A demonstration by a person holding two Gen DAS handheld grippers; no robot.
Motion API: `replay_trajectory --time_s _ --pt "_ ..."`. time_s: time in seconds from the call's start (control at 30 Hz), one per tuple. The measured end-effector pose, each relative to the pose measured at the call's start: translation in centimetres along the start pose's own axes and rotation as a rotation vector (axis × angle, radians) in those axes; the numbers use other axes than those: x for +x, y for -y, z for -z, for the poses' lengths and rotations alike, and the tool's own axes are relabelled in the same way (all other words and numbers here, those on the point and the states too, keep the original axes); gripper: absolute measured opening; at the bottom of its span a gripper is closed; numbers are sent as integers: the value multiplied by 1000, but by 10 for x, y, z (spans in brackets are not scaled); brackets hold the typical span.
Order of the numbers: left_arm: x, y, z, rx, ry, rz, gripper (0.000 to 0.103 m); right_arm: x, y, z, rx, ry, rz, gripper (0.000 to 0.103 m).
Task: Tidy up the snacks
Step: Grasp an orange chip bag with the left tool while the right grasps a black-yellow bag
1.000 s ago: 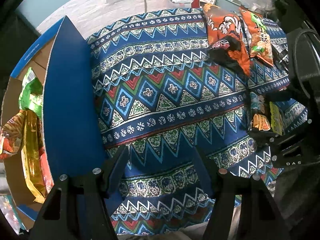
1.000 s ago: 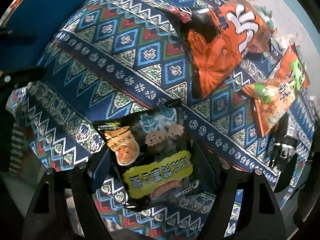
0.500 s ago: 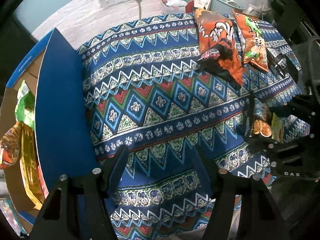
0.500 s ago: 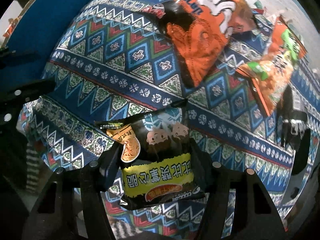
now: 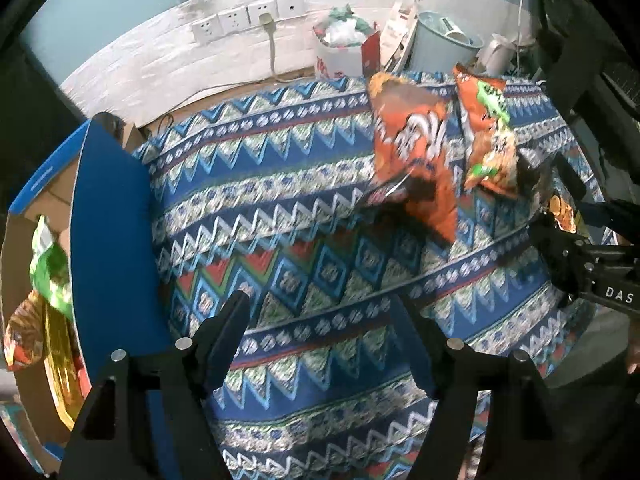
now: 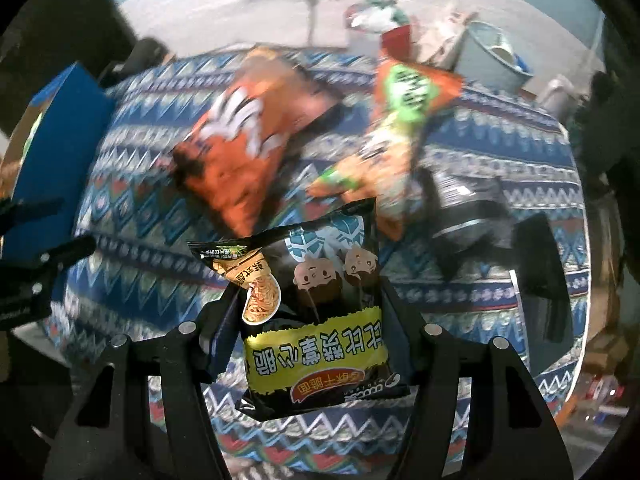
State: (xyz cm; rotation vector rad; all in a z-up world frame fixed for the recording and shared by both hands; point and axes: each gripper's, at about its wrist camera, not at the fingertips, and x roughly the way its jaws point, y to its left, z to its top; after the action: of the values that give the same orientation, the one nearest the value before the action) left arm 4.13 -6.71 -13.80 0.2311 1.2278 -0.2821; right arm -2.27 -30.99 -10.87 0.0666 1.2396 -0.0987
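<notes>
My right gripper (image 6: pixel 306 300) is shut on a black noodle-snack packet (image 6: pixel 316 304) with a yellow band, held above the patterned tablecloth (image 6: pixel 480 304). An orange chip bag (image 6: pixel 256 128) and an orange-green snack bag (image 6: pixel 396 132) lie on the cloth beyond it. My left gripper (image 5: pixel 320 312) is open and empty over the cloth (image 5: pixel 280 208). In the left wrist view the orange bag (image 5: pixel 416 148) and orange-green bag (image 5: pixel 488 140) lie at the far right, and the right gripper (image 5: pixel 560 216) with its packet shows at the right edge. A blue cardboard box (image 5: pixel 108 240) at the left holds several snack bags (image 5: pixel 48 272).
A black device (image 6: pixel 472 208) lies on the cloth right of the bags. At the table's far edge stand a grey bucket (image 5: pixel 440 44), a white bag (image 5: pixel 340 48) and a kettle (image 5: pixel 496 56). Wall sockets (image 5: pixel 248 20) with a plugged cable sit on the white brick wall.
Both grippers have risen and tilted up, so the far wall and the table's back edge show now. The right gripper still holds the black packet. The left stays open.
</notes>
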Motion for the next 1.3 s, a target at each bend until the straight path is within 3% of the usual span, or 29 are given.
replay_trajectory --time_s 0.2,0.6,0.9,1.17,1.3 --pt "-6 22 -26 26 14 16 78 -4 6 -20 24 47 11 63" --pt "1 56 -77 69 27 13 82 -11 30 -73 -16 61 37 63" --pt "44 69 -106 10 -36 24 82 9 59 -91 50 61 17 63" --pt "82 81 -107 24 -103 -28 82 25 61 -94 58 46 -2 63" --pt "99 79 -107 4 -136 -12 83 30 61 -97 57 44 -12 63"
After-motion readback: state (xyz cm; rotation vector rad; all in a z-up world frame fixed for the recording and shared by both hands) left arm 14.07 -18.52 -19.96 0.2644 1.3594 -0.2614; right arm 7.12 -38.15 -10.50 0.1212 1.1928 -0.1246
